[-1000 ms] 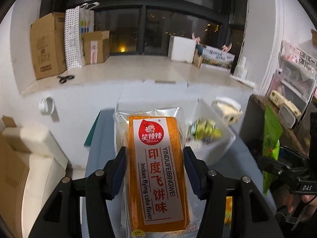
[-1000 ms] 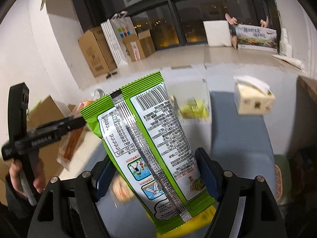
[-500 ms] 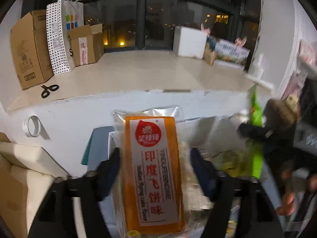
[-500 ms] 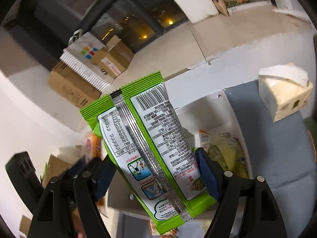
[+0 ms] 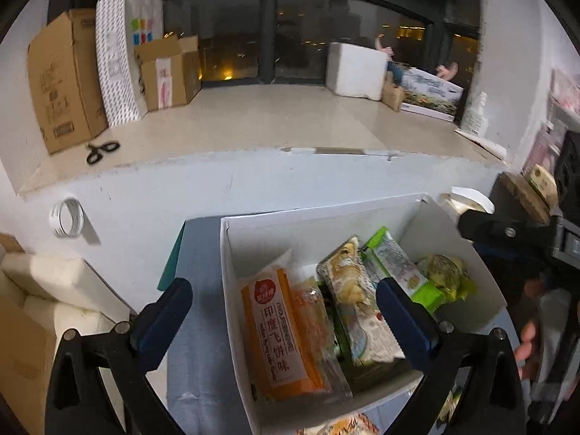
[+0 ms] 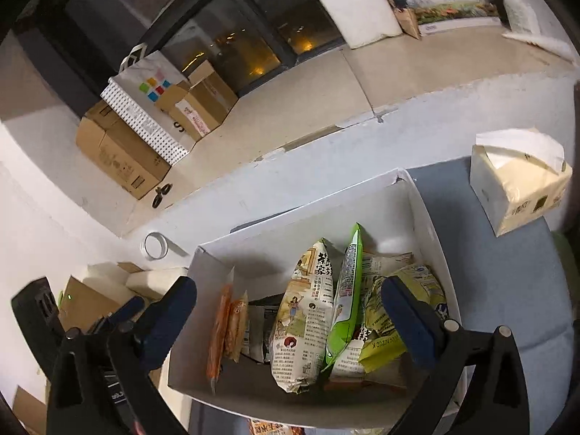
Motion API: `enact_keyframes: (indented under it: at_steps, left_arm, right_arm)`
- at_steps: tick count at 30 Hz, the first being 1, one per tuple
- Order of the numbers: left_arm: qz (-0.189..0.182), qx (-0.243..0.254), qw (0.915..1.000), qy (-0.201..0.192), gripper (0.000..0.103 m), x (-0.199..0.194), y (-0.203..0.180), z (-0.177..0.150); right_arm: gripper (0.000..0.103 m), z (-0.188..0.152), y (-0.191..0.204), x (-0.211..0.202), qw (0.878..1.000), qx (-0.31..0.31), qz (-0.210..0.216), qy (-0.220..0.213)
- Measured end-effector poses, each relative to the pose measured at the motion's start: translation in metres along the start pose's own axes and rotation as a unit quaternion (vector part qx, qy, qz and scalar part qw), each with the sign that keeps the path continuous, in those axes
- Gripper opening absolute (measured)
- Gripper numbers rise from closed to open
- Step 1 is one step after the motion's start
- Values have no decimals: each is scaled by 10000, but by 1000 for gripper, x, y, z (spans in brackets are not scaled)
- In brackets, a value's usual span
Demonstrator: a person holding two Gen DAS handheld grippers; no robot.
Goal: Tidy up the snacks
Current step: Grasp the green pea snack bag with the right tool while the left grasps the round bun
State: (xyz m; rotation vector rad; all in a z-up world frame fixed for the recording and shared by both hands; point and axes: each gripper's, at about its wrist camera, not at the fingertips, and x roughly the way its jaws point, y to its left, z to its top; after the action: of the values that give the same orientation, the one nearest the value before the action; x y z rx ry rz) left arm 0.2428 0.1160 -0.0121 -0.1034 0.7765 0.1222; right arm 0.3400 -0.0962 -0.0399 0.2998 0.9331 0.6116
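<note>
A white box (image 5: 326, 214) on the blue-grey tabletop holds several snack packs. The orange flying-cake pack (image 5: 279, 333) lies at the box's left side, below my left gripper (image 5: 282, 290). Its jaws are opening wide, and the pads touch nothing. In the right wrist view the green pack (image 6: 348, 290) stands on edge in the white box (image 6: 290, 224), among cream and yellow bags. My right gripper (image 6: 288, 286) hangs above it with its jaws opening, clear of every pack. The orange pack (image 6: 219, 330) shows edge-on at the left.
A tissue pack (image 6: 518, 177) sits on the table right of the box. On the ledge behind are cardboard boxes (image 5: 61, 83) and scissors (image 5: 101, 150), with a tape roll (image 5: 67, 217) on the wall. A person's hand (image 5: 529, 337) is at the right.
Both grippers moved over the white box and opened. The orange pack left the left jaws and the green pack left the right jaws. Both packs now rest in the box.
</note>
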Motion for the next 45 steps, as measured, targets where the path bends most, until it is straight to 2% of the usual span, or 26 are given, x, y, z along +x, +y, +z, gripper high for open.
enact_keyframes:
  at_steps: [4,5,9,12,14,17,21,26,30,34,45]
  left_arm:
    - [430,634,9968,-233,103,-43,-17,-13]
    - [435,691,9963,-255,103,-52,-19,-16]
    - [-44,881,9958,-233,103,-98,-26,-36]
    - [-194,1073,9938,-214,103,-119,-32,-53]
    - [-526,1013,9934,-137,103,-131,-34,-69]
    - [-730,882,9933,-123,103,-141,-38,-90]
    - [-836,721,9938,-120,103,-139,-51,-119]
    - [-870,721,9936,23,103,-125,-68,-147]
    - [-827,632,9945,136,103,-118,-72,-158]
    - [-832,541,9947,275,103,-111,-70,-164]
    - [-850,301,9952,377,103,-106,-61,-168]
  right_arm:
    - [103,-7,9,-17,9992,-364,40,-130]
    - [103,-11,10,-26,9987,-469,62,-187]
    - [103,-33,14,-60,9942,-1007,56,-381]
    - [103,-58,15,-91,9886,-1436,133,-437]
    - [103,-76,15,-107,9856,-1616,229,-431]
    - [103,-109,11,-130,9806,-1891,219,-459]
    - [103,-153,1,-140,9758,-2175,-16,-200]
    - [103,-197,-16,-133,9691,-2426,-410,148]
    - [103,-213,-31,-113,9667,-2409,-733,454]
    - [103,-214,-38,-87,9603,-2477,-1097,662]
    - [103,-200,-51,-22,9556,-2377,-1307,1147]
